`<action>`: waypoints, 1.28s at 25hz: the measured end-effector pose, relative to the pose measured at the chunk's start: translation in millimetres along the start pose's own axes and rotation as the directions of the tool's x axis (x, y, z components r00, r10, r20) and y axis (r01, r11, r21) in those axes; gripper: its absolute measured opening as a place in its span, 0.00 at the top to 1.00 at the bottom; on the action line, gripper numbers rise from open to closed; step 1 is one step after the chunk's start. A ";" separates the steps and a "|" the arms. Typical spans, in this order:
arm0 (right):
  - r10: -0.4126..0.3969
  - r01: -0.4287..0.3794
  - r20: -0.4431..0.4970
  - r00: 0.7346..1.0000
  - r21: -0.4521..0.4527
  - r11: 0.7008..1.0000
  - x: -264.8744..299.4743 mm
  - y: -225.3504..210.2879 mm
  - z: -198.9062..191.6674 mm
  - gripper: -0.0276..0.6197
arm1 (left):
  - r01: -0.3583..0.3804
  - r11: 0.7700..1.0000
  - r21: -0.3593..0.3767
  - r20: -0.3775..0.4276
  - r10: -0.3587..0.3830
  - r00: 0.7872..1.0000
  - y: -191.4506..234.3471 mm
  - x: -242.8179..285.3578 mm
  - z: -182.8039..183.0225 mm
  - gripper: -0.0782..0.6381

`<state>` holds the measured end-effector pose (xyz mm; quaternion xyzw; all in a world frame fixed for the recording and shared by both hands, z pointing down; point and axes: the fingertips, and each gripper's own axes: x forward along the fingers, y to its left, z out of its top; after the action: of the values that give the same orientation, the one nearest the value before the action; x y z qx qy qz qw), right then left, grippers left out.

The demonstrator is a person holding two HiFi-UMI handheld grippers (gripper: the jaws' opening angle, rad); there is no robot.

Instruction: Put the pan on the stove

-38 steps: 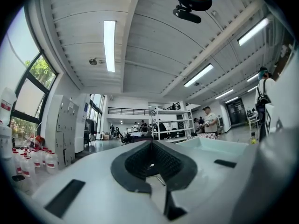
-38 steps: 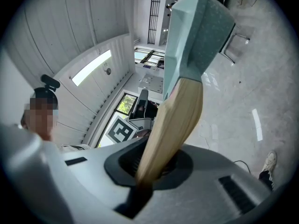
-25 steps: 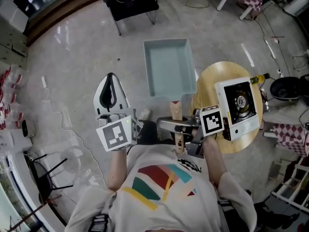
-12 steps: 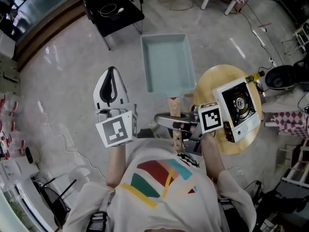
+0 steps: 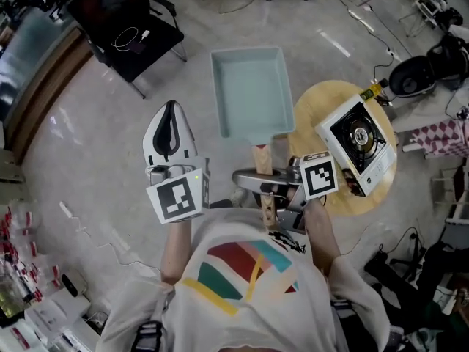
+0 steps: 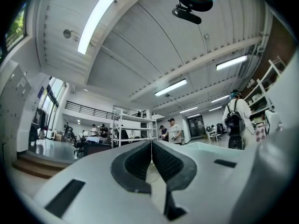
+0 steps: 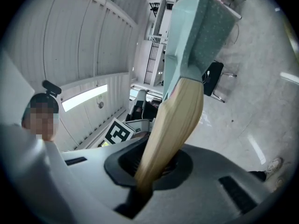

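Observation:
In the head view, a pale teal square pan (image 5: pixel 249 90) with a wooden handle (image 5: pixel 262 158) hangs above the floor, just left of a round wooden table (image 5: pixel 315 116). My right gripper (image 5: pixel 265 187) is shut on that handle. A white portable stove (image 5: pixel 359 144) sits on the table, to the right of the pan. My left gripper (image 5: pixel 169 139) is shut and holds nothing, left of the pan. The right gripper view shows the handle (image 7: pixel 175 120) clamped in the right gripper (image 7: pixel 149 169) and the pan (image 7: pixel 201 27) beyond. In the left gripper view the left gripper (image 6: pixel 151 160) points upward, its pads pressed together.
A black chair (image 5: pixel 124 39) with a cable on its seat stands at the upper left. A black pot (image 5: pixel 409 75) and a checked cloth (image 5: pixel 440 134) lie right of the table. A small bottle (image 5: pixel 372 91) sits at the table's far edge. Cables trail over the floor.
The head view has swung, so the table and stove sit a little higher and turned. The pan stays in my right gripper, left of the table. My left gripper barely moved.

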<state>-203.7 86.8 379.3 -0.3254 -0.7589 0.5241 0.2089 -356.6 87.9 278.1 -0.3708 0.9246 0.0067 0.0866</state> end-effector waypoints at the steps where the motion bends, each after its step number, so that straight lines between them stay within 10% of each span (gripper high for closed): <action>1: -0.007 0.006 0.035 0.999 0.002 1.000 0.0 -1.7 4.7 0.94 | 0.031 0.999 -0.005 -0.005 -0.031 0.999 -6.0 9.1 -1.9 0.88; 8: -0.094 0.094 0.295 0.951 0.016 0.995 -27.8 -10.1 31.3 0.94 | 0.291 0.956 -0.042 0.010 -0.290 0.957 -72.9 58.2 -16.6 0.88; 19: -0.223 0.226 0.592 0.774 0.070 0.972 -113.1 -1.7 26.8 0.94 | 0.565 0.819 -0.096 0.028 -0.565 0.824 -190.7 69.5 -21.3 0.88; 32: -0.299 0.320 0.691 0.658 0.102 0.942 -215.1 16.2 -17.7 0.94 | 0.710 0.700 -0.076 0.072 -0.706 0.704 -331.0 14.9 14.3 0.88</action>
<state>-36.9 -51.0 375.8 0.0274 -0.8323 0.5535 -0.0116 -137.6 -161.2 278.7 -0.7012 0.7079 0.0251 0.0818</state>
